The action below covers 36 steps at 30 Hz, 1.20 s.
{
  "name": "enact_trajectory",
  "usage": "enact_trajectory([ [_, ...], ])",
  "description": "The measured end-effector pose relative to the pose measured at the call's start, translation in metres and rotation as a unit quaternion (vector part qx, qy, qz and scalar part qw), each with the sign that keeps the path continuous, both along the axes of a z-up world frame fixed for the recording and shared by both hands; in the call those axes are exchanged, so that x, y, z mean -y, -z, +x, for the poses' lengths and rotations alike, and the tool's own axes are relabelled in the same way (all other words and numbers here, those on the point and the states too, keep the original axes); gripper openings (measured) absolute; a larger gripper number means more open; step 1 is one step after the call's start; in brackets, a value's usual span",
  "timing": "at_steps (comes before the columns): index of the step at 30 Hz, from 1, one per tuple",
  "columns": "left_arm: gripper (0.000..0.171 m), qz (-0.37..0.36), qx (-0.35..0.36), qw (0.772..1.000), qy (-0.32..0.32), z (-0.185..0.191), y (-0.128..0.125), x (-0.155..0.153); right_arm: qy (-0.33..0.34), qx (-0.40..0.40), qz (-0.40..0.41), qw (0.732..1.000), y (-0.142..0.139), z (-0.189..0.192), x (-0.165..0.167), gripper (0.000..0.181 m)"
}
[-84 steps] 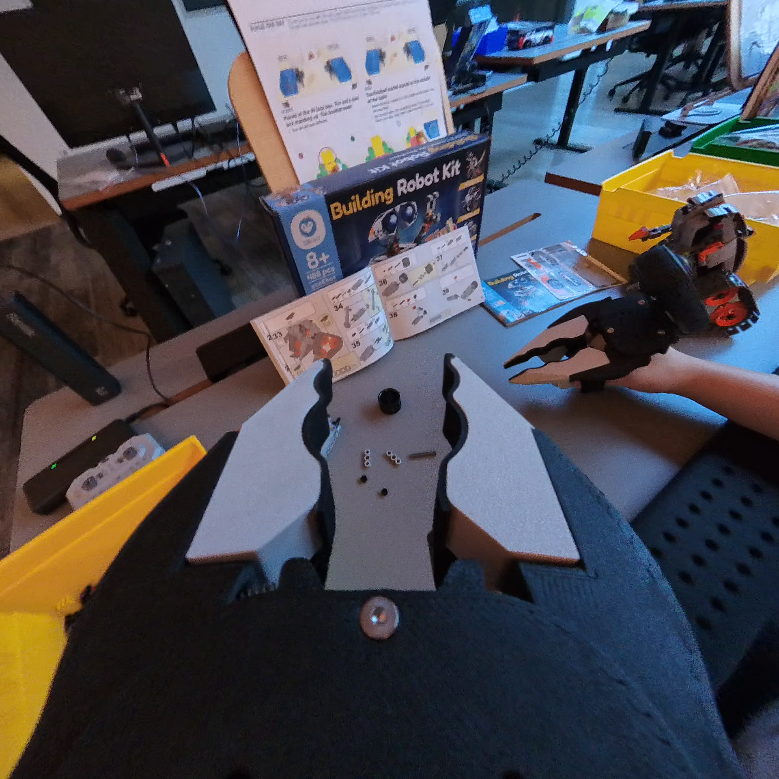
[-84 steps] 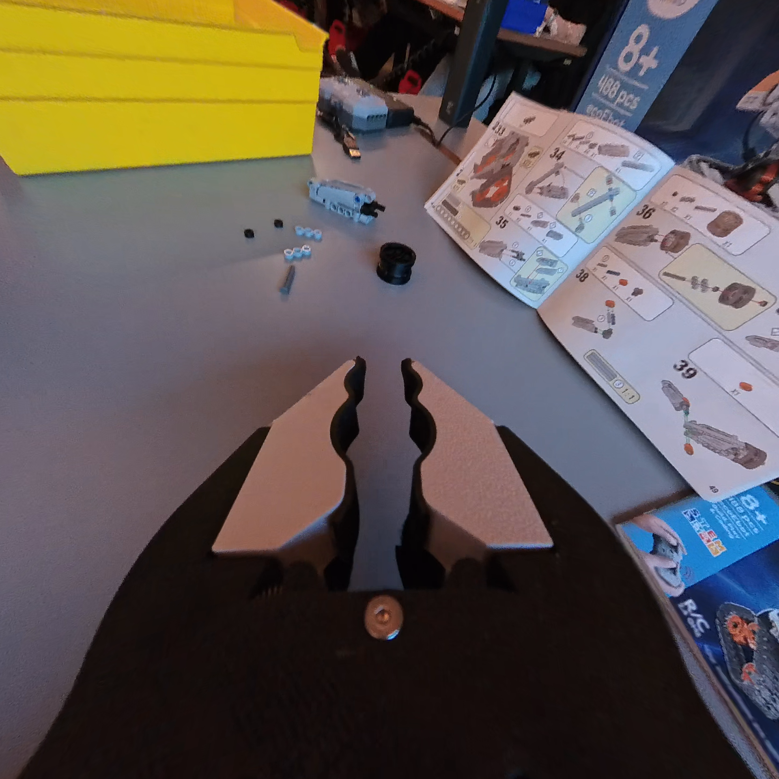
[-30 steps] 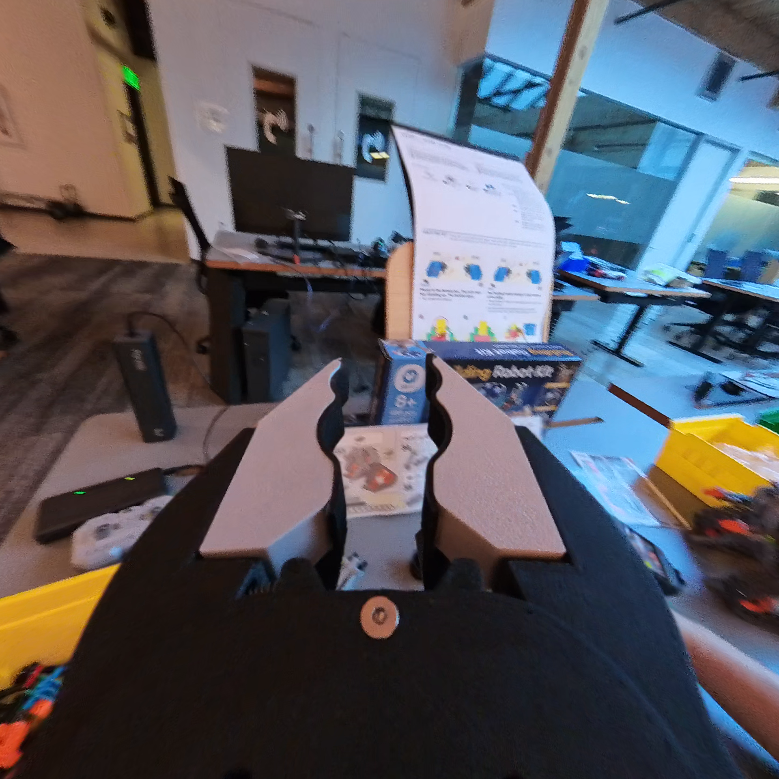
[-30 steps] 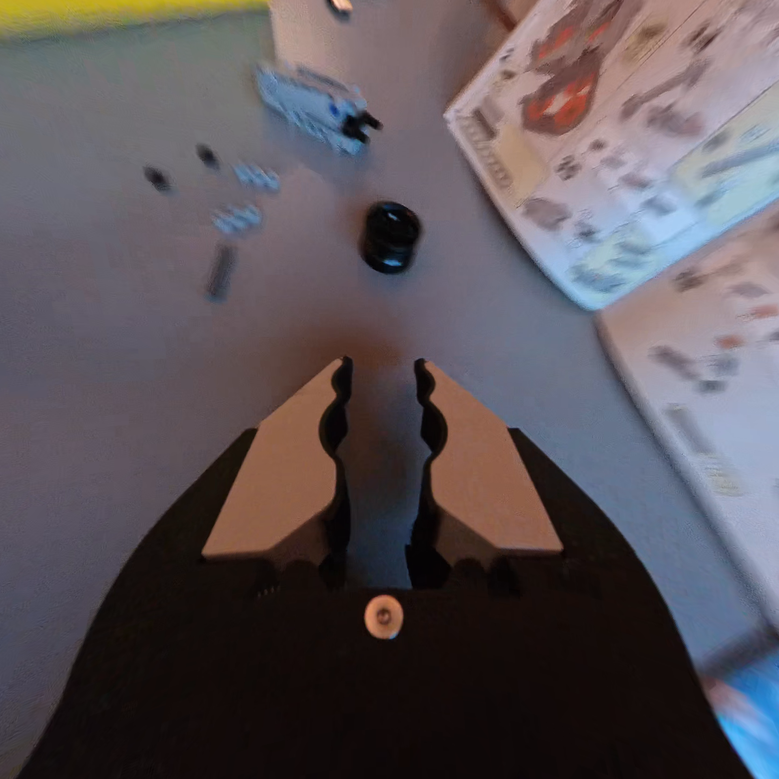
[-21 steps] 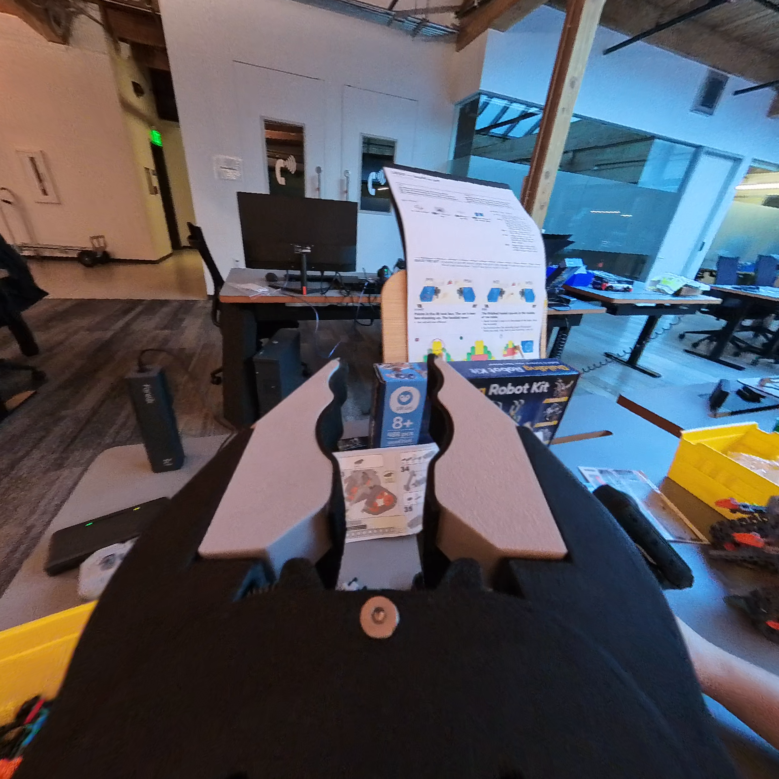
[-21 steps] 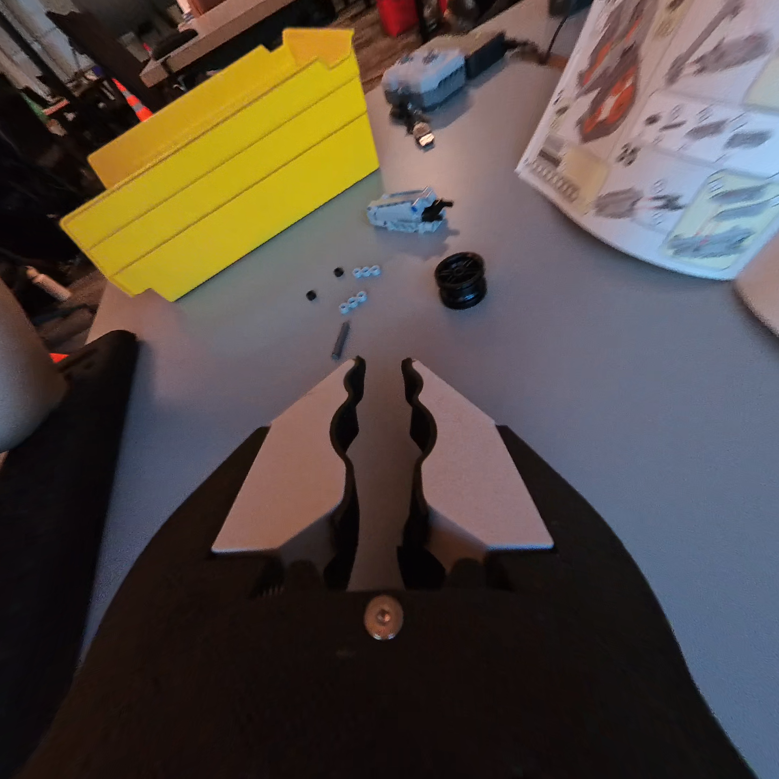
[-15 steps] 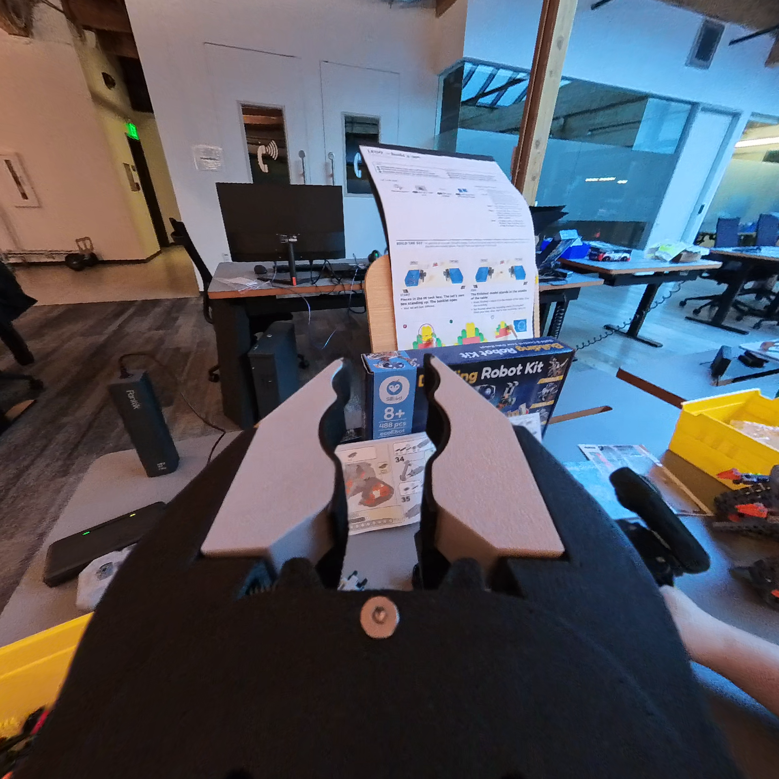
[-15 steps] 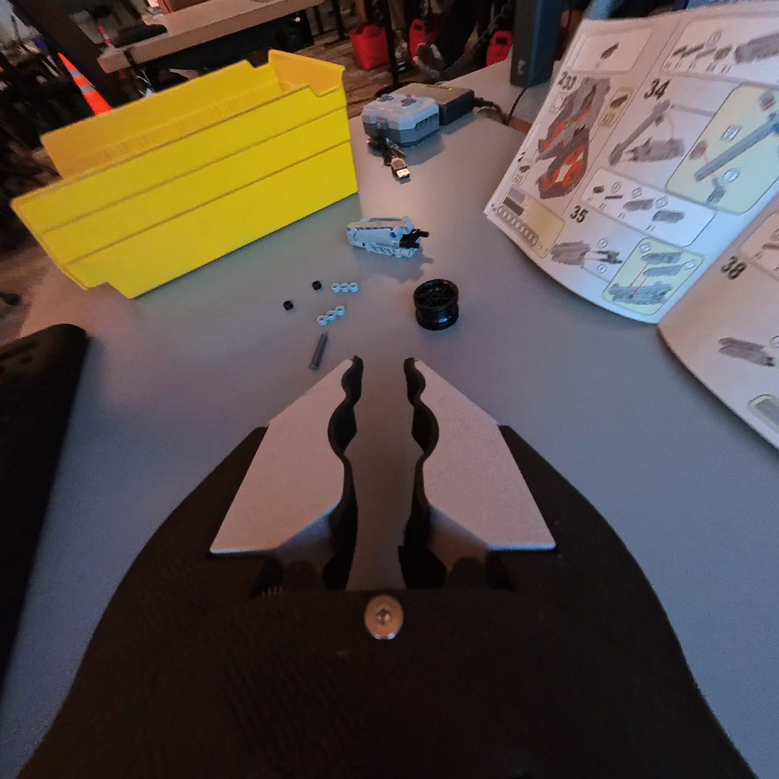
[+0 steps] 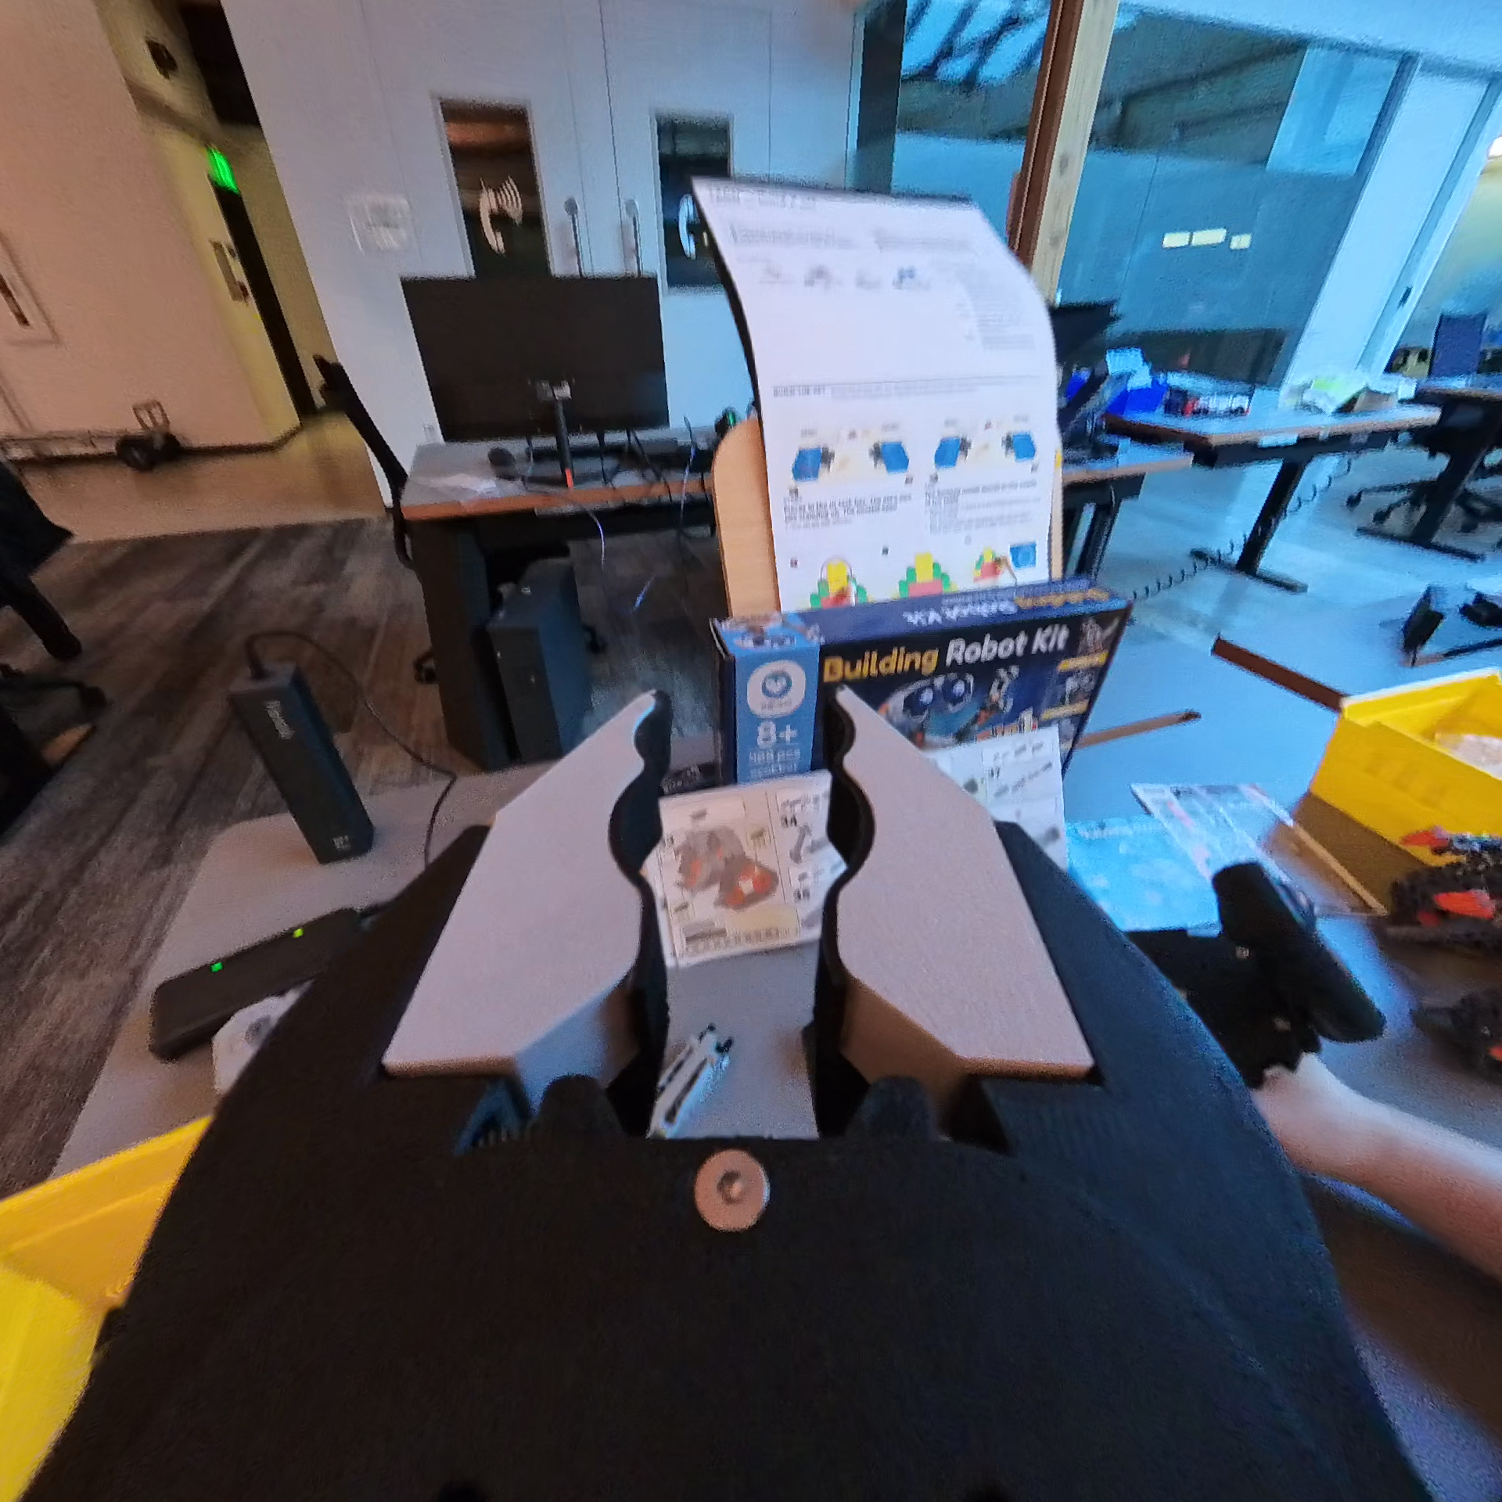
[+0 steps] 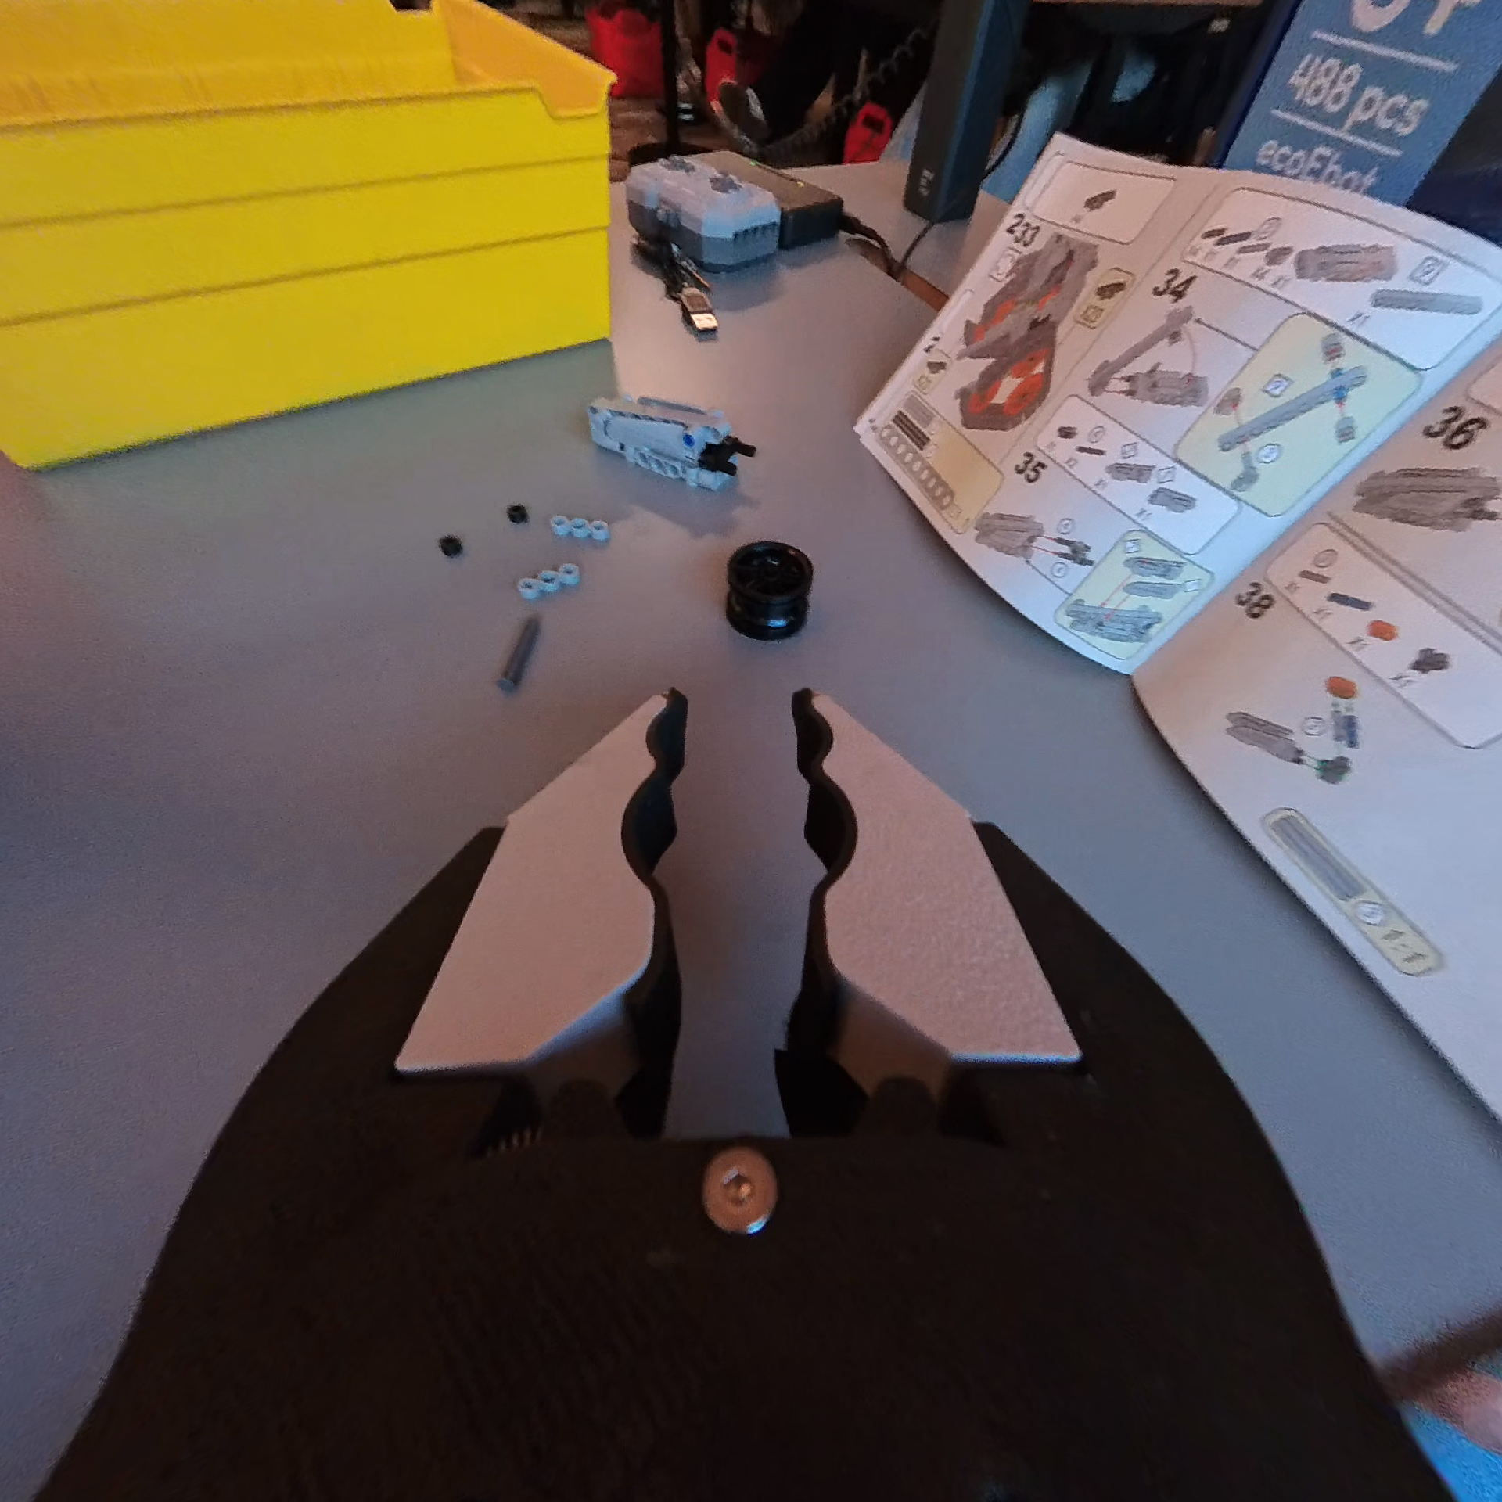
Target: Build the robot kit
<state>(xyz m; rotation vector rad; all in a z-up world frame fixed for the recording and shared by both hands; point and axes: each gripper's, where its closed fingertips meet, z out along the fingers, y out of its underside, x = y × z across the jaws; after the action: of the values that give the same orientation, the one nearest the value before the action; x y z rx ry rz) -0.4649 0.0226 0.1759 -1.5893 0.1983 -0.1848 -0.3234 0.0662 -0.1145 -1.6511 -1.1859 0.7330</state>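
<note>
My left gripper (image 9: 744,707) is open and empty, held above the grey table (image 9: 731,1016). Between its fingers I see the open instruction booklet (image 9: 731,870) and a small grey motor block (image 9: 691,1073). My right gripper (image 10: 737,699) is open and empty, low over the table. A black wheel (image 10: 768,597) lies just ahead of its tips. Beyond lie the grey motor block (image 10: 662,439), two short grey beams (image 10: 549,581), two black pins (image 10: 516,514) and a dark axle (image 10: 518,650). The right gripper also shows in the left wrist view (image 9: 1276,975).
A yellow bin (image 10: 284,203) stands far left, with a grey battery box (image 10: 703,207) beside it. The booklet (image 10: 1178,447) lies to the right. A blue kit box (image 9: 935,675) stands behind it. Another yellow bin (image 9: 1422,756) and a built model (image 9: 1455,894) sit at right. Spacing between my two grippers at the tips: around 35 cm. The black wheel (image 10: 768,597) is about 8 cm from my right fingertips.
My left gripper tilted up from the table to a level view and its jaws narrowed. My right gripper swung about, came nearer the black wheel and opened a little wider.
</note>
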Motion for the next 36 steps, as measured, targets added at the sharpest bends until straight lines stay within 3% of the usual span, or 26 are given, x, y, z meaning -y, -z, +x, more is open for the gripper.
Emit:
enact_trajectory([
  [2,0.034,-0.034,-0.008,0.999,0.006,0.003,0.013,-0.008,-0.02,-0.016,-0.044,0.999,0.0,-0.007,0.011,0.024],
  [3,0.025,-0.034,-0.012,0.999,0.009,0.006,0.014,-0.011,-0.03,-0.019,-0.065,0.997,0.002,-0.01,0.016,0.023],
  [5,0.015,0.019,-0.02,1.0,0.001,0.01,-0.002,-0.011,-0.033,-0.018,-0.076,0.996,0.003,-0.011,0.018,0.023],
  [8,0.015,0.08,-0.032,0.996,-0.035,0.007,-0.02,-0.004,-0.036,-0.024,-0.068,0.997,0.0,-0.01,0.017,0.024],
  [10,0.021,0.066,-0.043,0.996,-0.044,0.004,-0.014,-0.008,-0.038,-0.011,-0.073,0.997,0.004,-0.009,0.018,0.023],
  [12,0.023,0.011,-0.049,0.998,-0.03,0.005,0.008,-0.02,-0.049,0.021,-0.09,0.995,0.015,-0.01,0.021,0.023],
  [14,0.019,-0.075,-0.065,0.995,0.004,0.013,0.045,-0.034,-0.052,0.043,-0.086,0.994,0.021,-0.011,0.023,0.023],
  [18,0.018,-0.264,-0.122,0.956,0.04,0.022,0.132,-0.058,-0.053,0.051,-0.068,0.995,0.021,-0.012,0.025,0.023],
  [20,0.034,-0.295,-0.133,0.946,0.037,0.025,0.159,-0.077,-0.05,0.046,-0.075,0.995,0.02,-0.012,0.023,0.023],
  [21,0.06,-0.299,-0.131,0.944,0.04,0.029,0.17,-0.088,-0.047,0.042,-0.081,0.995,0.02,-0.011,0.022,0.023],
  [22,0.075,-0.304,-0.125,0.943,0.05,0.036,0.182,-0.098,-0.042,0.037,-0.087,0.995,0.019,-0.01,0.02,0.022],
  [26,0.066,-0.39,-0.096,0.905,0.136,0.072,0.235,-0.101,-0.031,0.013,-0.108,0.994,0.015,-0.008,0.015,0.022],
  [30,0.059,-0.448,-0.142,0.873,0.132,0.074,0.27,-0.098,-0.025,0.003,-0.121,0.992,0.014,-0.006,0.012,0.022],
  [36,0.058,-0.496,-0.153,0.844,0.14,0.078,0.297,-0.091,-0.024,0.004,-0.125,0.992,0.014,-0.006,0.011,0.022],
])
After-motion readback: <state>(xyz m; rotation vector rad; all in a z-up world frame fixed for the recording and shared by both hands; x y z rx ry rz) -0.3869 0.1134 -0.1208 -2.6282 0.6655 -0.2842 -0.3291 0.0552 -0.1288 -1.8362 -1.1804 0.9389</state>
